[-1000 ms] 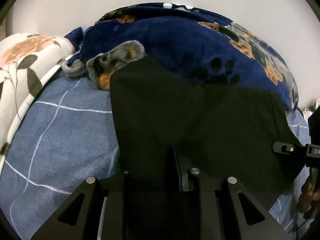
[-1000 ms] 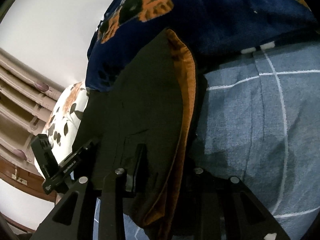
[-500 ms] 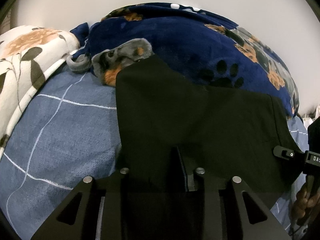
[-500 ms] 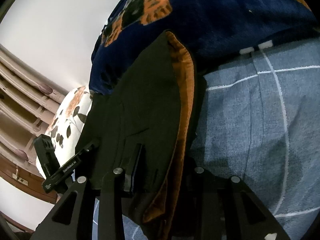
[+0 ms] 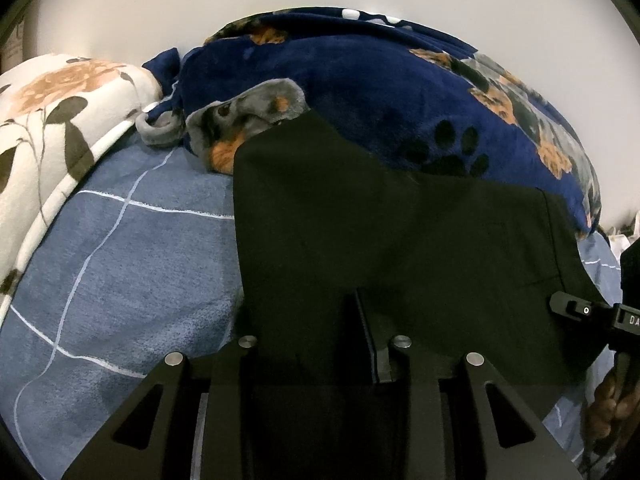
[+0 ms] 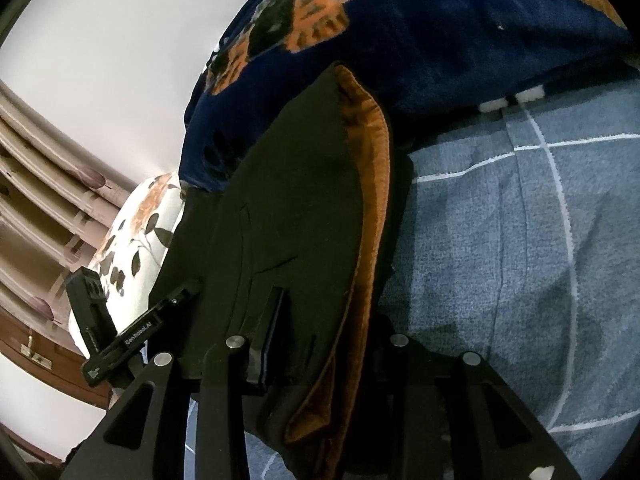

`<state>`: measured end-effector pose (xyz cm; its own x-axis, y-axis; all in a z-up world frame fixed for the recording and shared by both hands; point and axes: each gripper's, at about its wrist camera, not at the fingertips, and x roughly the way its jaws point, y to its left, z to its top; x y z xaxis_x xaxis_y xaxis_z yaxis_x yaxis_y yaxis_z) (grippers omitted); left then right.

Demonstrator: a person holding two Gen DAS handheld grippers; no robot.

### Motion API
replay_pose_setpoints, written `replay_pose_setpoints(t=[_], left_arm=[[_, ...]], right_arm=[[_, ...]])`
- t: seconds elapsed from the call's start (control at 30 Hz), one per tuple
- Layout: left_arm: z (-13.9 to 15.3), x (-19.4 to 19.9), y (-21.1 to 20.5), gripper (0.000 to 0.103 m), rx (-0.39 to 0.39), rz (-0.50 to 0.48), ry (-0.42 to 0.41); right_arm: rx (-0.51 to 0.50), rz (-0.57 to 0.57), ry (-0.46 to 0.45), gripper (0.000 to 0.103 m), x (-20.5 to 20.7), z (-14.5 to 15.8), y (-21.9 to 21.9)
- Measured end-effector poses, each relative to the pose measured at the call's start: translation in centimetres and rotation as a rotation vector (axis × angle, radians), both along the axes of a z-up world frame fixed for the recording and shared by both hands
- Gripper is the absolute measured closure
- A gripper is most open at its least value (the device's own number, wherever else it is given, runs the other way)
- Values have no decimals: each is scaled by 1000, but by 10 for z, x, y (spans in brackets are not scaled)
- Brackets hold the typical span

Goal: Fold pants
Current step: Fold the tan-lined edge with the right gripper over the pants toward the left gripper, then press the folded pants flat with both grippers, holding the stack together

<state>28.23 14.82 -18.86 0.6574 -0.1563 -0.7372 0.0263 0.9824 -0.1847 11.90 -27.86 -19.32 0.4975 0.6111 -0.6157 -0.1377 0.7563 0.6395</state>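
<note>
The black pants point(image 5: 360, 220) lie spread across the blue checked bedsheet point(image 5: 120, 272), their far edge resting on the navy blanket. My left gripper point(image 5: 340, 332) is shut on the near edge of the pants; only one finger shows above the cloth. In the right wrist view the pants point(image 6: 288, 208) show a rust-orange lining point(image 6: 372, 200) along their right edge. My right gripper point(image 6: 304, 336) is shut on the pants near that lined edge, with cloth draped over the fingers. The right gripper shows at the left wrist view's right edge point(image 5: 592, 314). The left gripper shows in the right wrist view point(image 6: 120, 336).
A navy fleece blanket point(image 5: 400, 92) with dog and paw prints is bunched along the far side against a white wall. A white floral pillow point(image 5: 52, 120) lies at the left. A brown padded headboard point(image 6: 36, 208) stands beyond the pillow.
Both grippers have kept their grip on the pants. Both views have shifted slightly, so the pants and bedding sit a little differently in frame.
</note>
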Motion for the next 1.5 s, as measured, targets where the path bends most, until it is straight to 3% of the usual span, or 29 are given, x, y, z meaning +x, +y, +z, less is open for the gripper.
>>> replay_pose_setpoints(t=[1.5], left_arm=[[0, 0, 0, 70, 4, 1, -2]], right_arm=[[-169, -9, -66, 68, -8, 11, 16]])
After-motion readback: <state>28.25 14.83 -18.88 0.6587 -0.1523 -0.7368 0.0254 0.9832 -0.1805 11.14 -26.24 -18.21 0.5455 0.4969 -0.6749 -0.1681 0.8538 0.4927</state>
